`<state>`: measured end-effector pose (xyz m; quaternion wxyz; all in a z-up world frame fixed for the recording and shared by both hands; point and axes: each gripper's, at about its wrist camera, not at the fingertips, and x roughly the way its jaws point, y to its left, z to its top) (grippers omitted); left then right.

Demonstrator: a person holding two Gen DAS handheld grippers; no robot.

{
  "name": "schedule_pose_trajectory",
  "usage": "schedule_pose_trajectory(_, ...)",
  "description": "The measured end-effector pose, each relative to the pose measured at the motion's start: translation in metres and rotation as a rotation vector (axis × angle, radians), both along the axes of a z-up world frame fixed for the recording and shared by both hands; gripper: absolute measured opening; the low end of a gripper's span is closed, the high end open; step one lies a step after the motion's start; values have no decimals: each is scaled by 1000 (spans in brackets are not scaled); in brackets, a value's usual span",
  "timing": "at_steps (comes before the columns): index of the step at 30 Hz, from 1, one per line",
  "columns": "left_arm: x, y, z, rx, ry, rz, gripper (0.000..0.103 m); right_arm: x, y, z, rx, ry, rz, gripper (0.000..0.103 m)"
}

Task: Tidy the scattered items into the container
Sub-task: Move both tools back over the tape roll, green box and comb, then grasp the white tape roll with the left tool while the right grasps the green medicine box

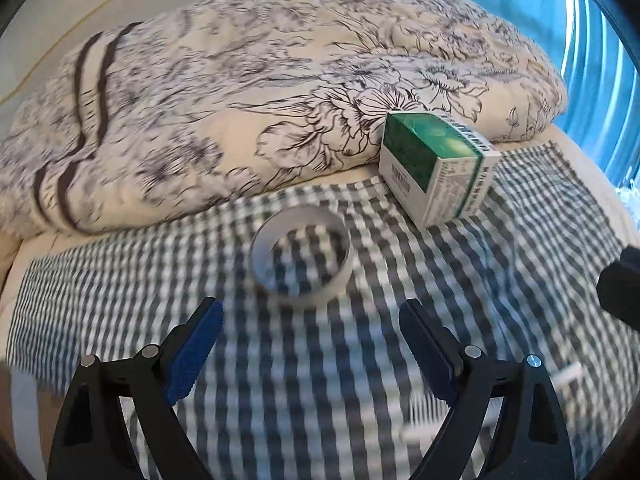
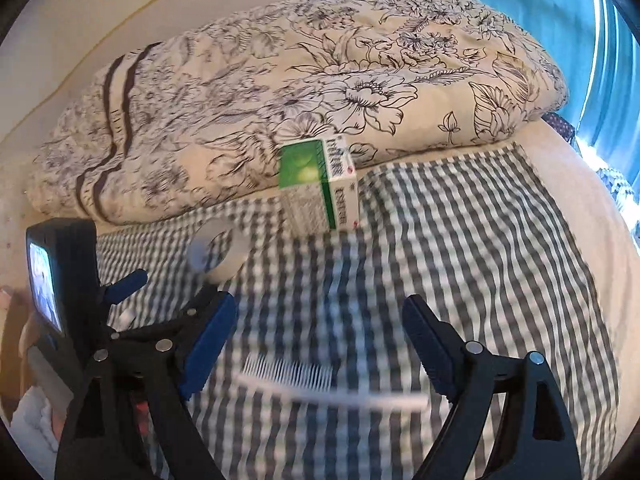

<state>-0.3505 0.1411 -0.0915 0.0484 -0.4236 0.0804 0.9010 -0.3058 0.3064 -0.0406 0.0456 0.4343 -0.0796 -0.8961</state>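
Left tongs [image 1: 310,322]: spread wide, nothing held, poised just short of tape ring [image 1: 302,256]. Right tongs [image 2: 320,322]: likewise wide open & empty, hovering over white comb [image 2: 320,386]. All three scattered items on checked cloth [image 1: 120,280] over bed: ring centre, green-and-white carton [image 1: 434,166] behind it, touching floral duvet [image 1: 240,92]; comb nearest the right tongs. Container not in view.

Handling (est.): ring light, stiff, thin-walled, prob. smooth; best pinched across one wall, inside to outside, not across full dia. Comb light, flat, teeth fine & bendable; best gripped on spine, mid-length. Carton light, crushable; grip on opposite flat faces, gentle squeeze. Soft bedding underneath gives under pressure.
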Motion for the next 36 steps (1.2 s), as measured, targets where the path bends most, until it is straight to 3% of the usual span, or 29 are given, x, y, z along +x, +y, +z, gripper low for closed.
schedule_pose_trajectory(8, -38, 1, -36, -2, -35, -21, 92, -64, 2, -26, 18, -39, -9, 85)
schedule_pose_trajectory(16, -40, 13, -57, -55, -20, -110, 93, -109, -22, -41, 153, -22, -13, 85)
schedule_pose_trajectory(20, -45, 9, -62, 46, -88, -154, 66, -131, -27, -50, 92, -66, 3, 85)
schedule_pose_trajectory(26, -42, 2, -61, 77, -97, -144, 34, -127, -29, -53, -35, -76, -25, 85)
schedule_pose_trajectory(30, -41, -8, -59, 121, -113, -118, 22, -120, -26, -54, -119, -98, -63, 86)
schedule_pose_trajectory(36, -30, -30, -55, 194, -111, -38, 17, -123, -28, -50, -151, -65, -179, 94)
